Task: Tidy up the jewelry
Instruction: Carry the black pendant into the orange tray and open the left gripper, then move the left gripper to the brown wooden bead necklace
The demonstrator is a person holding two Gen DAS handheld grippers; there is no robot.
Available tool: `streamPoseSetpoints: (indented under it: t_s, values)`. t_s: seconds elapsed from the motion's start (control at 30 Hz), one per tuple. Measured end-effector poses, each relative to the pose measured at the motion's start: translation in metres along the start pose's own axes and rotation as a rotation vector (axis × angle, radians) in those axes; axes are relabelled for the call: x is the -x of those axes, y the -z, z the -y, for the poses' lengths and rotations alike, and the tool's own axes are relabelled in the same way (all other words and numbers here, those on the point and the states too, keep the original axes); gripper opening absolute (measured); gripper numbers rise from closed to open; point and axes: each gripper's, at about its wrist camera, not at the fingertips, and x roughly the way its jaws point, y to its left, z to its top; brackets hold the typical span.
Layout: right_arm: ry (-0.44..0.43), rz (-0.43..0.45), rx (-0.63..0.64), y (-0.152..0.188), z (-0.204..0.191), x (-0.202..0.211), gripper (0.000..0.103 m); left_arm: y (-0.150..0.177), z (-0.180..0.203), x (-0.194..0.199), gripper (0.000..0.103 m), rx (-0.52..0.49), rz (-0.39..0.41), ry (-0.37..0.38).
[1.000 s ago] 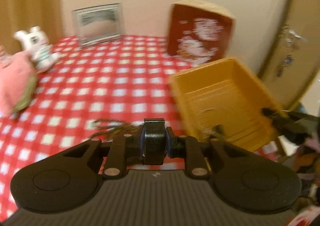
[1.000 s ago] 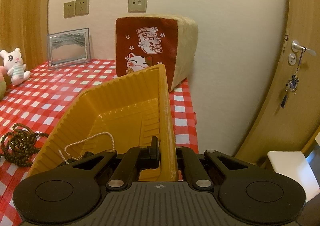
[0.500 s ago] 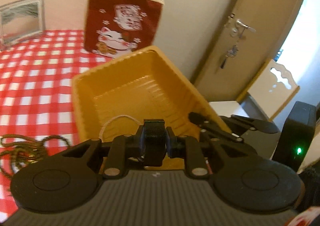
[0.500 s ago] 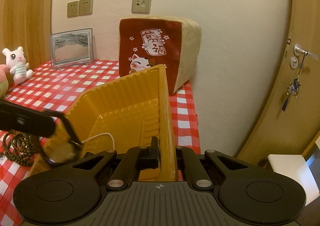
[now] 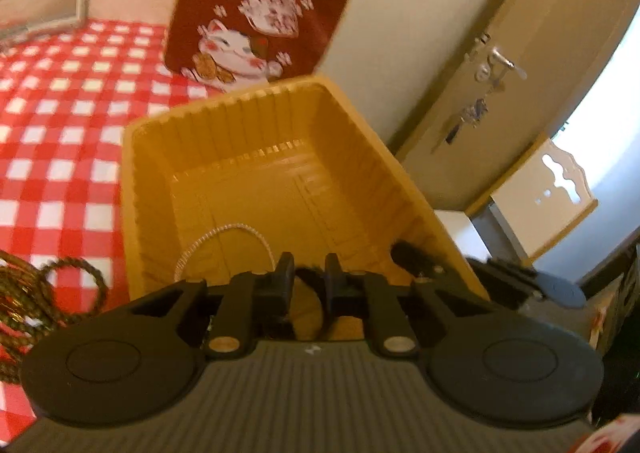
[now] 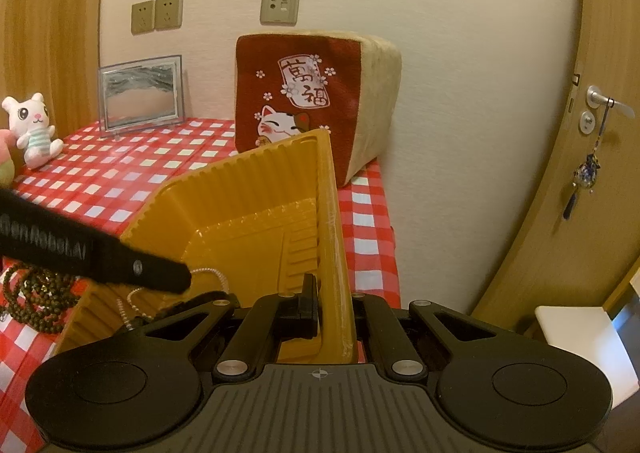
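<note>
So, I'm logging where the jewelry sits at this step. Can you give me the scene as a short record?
tray: yellow ribbed tray, tilted, on checked tablecloth
right gripper: shut on the tray's right wall
left gripper: open, fingertips over the tray's near end
pearl chain: inside the tray
brown bead strand: on the cloth, outside the tray, to its left
left to do: bead strand not yet in tray

The left gripper (image 5: 306, 273), fingers apart, hangs over a yellow tray (image 5: 132, 181); a pearl necklace (image 5: 224, 231) lies just ahead inside.
</note>
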Motion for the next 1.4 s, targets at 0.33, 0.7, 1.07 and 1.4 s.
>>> streamPoseSetpoints:
  t_s: [0.33,0.7,1.07,1.4]
  values:
    - [0.0,-0.001,0.002,0.0,0.0,0.0,0.003,-0.012,-0.028,0.053,0.023,-0.014,0.131,-0.182]
    - [0.003,-0.007,-0.006,0.002,0.001,0.0,0.003,0.023,-0.113,0.14,0.03,0.115,0.168,-0.533]
    - [0.022,-0.018,-0.011,0.004,0.003,-0.001,0.003,0.074,-0.141,0.152,0.031,0.138,0.063,-0.616]
    - [0.043,-0.028,-0.021,0.006,0.01,0.005,0.003,0.077,-0.122,0.116,0.03,0.013,0.009,-0.54]
